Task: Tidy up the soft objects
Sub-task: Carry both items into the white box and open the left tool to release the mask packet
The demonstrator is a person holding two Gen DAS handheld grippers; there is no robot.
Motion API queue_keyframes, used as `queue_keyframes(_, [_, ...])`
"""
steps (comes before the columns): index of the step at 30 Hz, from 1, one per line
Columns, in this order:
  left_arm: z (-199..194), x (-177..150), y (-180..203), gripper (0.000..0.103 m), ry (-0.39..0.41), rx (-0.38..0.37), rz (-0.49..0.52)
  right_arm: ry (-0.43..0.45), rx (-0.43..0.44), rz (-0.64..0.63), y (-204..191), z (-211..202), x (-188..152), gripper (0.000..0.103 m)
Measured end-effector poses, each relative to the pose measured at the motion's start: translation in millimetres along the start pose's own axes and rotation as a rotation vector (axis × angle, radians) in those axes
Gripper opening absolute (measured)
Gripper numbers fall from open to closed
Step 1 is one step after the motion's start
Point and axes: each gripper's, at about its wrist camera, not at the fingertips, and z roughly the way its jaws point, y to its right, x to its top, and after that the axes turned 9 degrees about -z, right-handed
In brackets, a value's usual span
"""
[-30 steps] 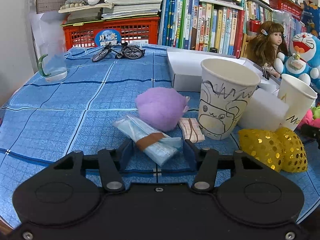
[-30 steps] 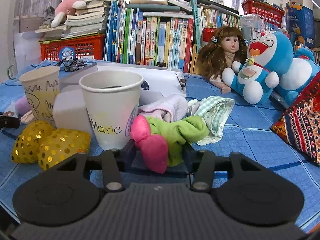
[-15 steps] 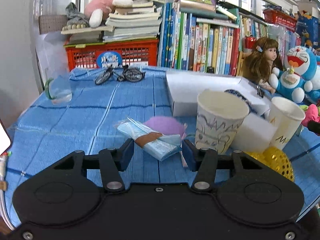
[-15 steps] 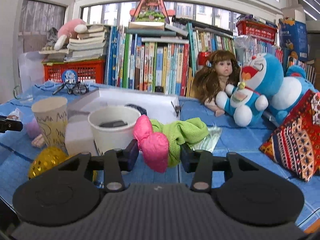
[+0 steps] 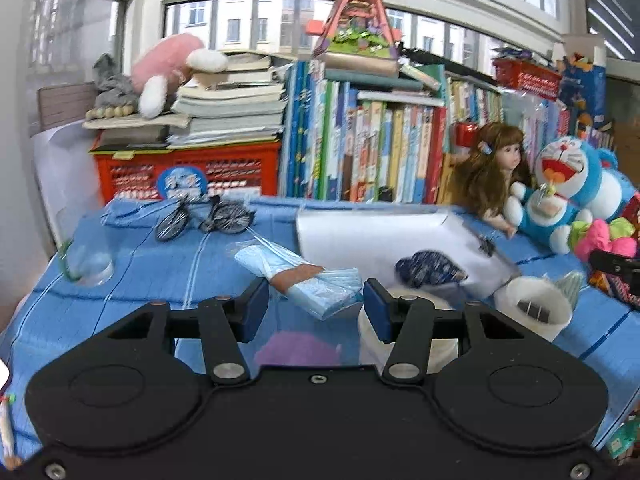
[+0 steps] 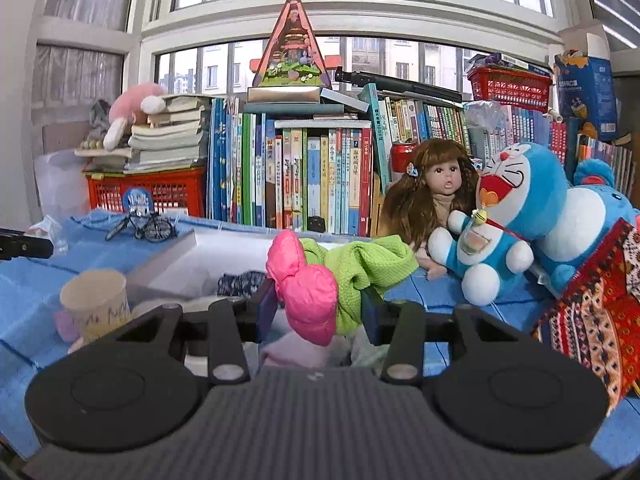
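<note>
Claws both loaded, neither spread. On the left, left claw [image 5: 314, 308] pinches a pack of blue face masks [image 5: 320, 288] crosswise, pads pressing its two ends. Holds it flat and in the air, above the table [image 5: 120, 320] and above the purple pompom [image 5: 296, 352] that shows underneath. Probably grips across the banded bundle so that the loose masks stay together instead of fanning out.

On the right, right claw [image 6: 320, 312] clamps a pink-and-green cloth toy [image 6: 312, 292] at its middle. Leaves the pink lobes bulging forward between the pads and the green part draped off to the right. Keeps it clear of the pale cloths lying below on the table. Seems a sensible hold for something this limp: squeezed at the bunched centre, with nothing dragging over the clutter.

Beyond the masks, white box [image 5: 360, 236] lies open-topped with a dark patterned piece already on it, and a paper cup [image 5: 536, 308] stands just beside. Looks like the likeliest place for soft things, though which container is meant cannot be told.

Along the back, doll [image 6: 440, 176] and blue cat plush [image 6: 512, 216] lean against the books, well apart from both claws. Judged from this: two soft items in hand, neither yet set down, and several more left on the table.
</note>
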Motion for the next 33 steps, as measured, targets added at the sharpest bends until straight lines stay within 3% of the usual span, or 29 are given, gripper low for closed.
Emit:
queue_keyframes(4, [15, 21, 9, 0.049, -0.013, -0.04, 0.02, -0.012, 0.035, 0.033, 11, 15, 15, 0.048])
queue_keyframes(13, [84, 57, 23, 0.049, -0.164, -0.134, 0.003, -0.086, 0.143, 0.077, 25, 69, 43, 0.048])
queue_keyframes(22, [167, 59, 27, 0.049, -0.357, -0.169, -0.029, -0.227, 0.223, 0.123, 24, 132, 45, 0.048])
queue_keyframes(33, [225, 48, 25, 0.049, -0.454, -0.133, -0.062, -0.352, 0.236, 0.211, 25, 191, 29, 0.048])
